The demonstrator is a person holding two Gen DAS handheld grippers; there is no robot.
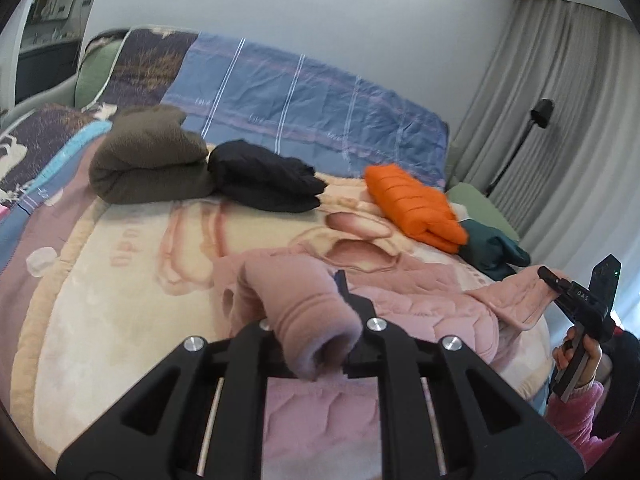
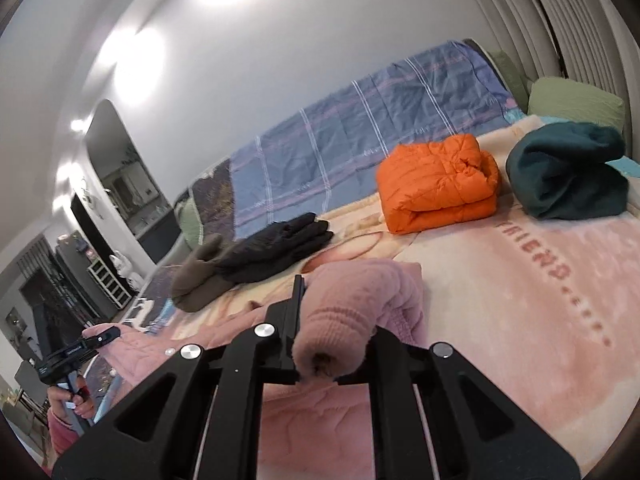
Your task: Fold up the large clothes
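Observation:
A pink quilted jacket [image 1: 420, 296] lies spread on the bed blanket [image 1: 120, 304]. My left gripper [image 1: 316, 320] is shut on one ribbed pink sleeve cuff [image 1: 312, 320], which drapes over its jaws. My right gripper [image 2: 332, 332] is shut on the other sleeve cuff [image 2: 340, 332]. The right gripper also shows in the left wrist view [image 1: 576, 296], holding the jacket's edge at the bed's right side. The left gripper shows in the right wrist view [image 2: 92, 340] at the far left.
Folded clothes lie at the back of the bed: a brown fleece [image 1: 148, 160], a black garment [image 1: 264, 176], an orange puffer jacket [image 1: 416, 208] and a dark teal garment [image 2: 568, 172]. A blue plaid quilt [image 1: 312, 112] lines the wall. Curtains [image 1: 560, 120] and a black stand [image 1: 540, 116] are at the right.

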